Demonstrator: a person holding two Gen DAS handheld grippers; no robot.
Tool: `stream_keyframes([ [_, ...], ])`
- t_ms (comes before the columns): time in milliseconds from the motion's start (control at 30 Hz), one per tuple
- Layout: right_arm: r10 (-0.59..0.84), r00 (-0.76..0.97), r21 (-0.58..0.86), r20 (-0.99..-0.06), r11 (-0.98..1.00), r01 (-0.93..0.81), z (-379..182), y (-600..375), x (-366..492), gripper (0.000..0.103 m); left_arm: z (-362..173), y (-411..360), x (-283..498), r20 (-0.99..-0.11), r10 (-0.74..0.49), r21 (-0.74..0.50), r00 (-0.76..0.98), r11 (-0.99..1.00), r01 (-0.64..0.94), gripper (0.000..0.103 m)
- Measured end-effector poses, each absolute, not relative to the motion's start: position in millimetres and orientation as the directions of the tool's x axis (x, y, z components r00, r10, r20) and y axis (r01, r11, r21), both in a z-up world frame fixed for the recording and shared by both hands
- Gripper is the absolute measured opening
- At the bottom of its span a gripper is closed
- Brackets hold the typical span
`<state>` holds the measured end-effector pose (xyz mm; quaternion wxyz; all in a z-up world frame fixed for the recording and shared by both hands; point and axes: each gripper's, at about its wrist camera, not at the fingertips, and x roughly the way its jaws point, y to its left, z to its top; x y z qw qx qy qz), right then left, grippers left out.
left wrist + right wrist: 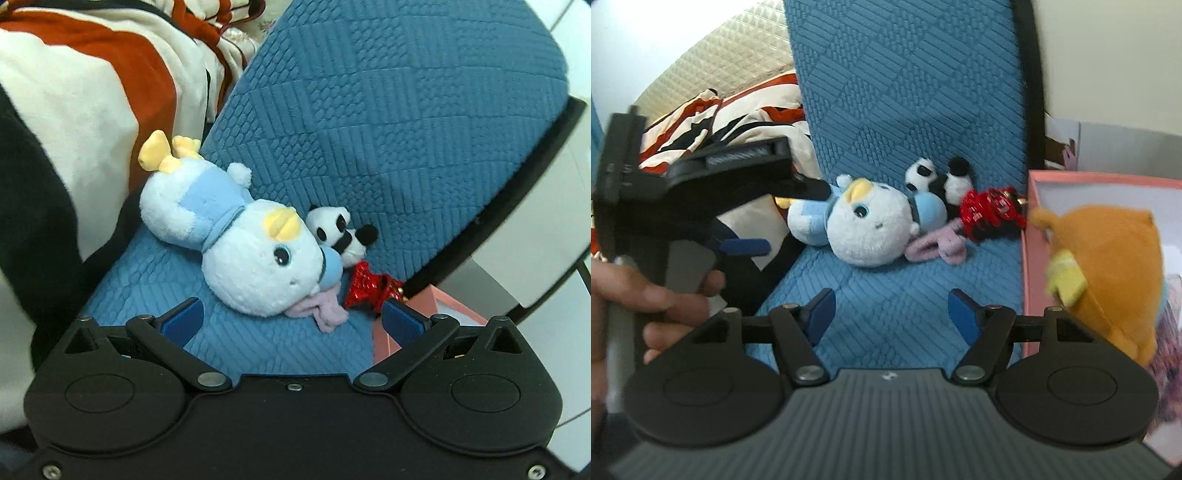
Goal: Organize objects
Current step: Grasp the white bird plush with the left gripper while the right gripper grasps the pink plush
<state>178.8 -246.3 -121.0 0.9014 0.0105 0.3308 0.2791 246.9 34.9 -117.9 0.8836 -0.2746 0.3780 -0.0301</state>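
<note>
Left wrist view
Left tool (291, 317): low over the seat of the blue quilted chair (388, 122), aimed at the toys; jaws spread wide with nothing between them.
Blue pads (186, 321): the left one over the seat fabric, apart from the toys; the right one just beside the red ornament, contact unclear.
Blue-and-white plush bird (236, 236): lying on its side on the seat, yellow feet toward the striped blanket (92, 96).
Small panda plush (341, 230): wedged between the bird's head and the chair back.
Red glittery ornament (365, 286): at the seat's right edge, beside a pale purple fabric piece (325, 312).
Pink box (439, 306): past the seat edge, only a corner visible.

Right wrist view
Right tool (890, 314): level over the seat front, jaws wide apart, holding nothing, well short of the toys.
Left hand (646, 302): fingers wrapped around the left tool's grey handle, at the left edge.
Orange plush (1108, 273): blurred, apparently sitting in the pink box on the right.
</note>
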Motion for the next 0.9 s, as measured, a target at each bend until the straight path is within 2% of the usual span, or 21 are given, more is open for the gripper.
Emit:
stream_keyframes([
  [267,0.486,0.606,0.162,-0.63,0.845,-0.509,-138,-218,229,0.06,-151,50,301,-0.686,-0.288,-0.562,0.669,0.793,-0.235,0.102],
  [567,0.39,0.588,0.115,-0.709,0.886,-0.449,-175,-198,294,0.059,-195,68,331,-0.731,-0.335,-0.612,0.595,0.707,-0.355,0.102],
  [900,0.317,0.584,0.019,-0.748,0.888,-0.458,-210,-174,338,0.056,-211,63,352,-0.75,-0.366,-0.613,0.551,0.696,-0.373,0.102],
])
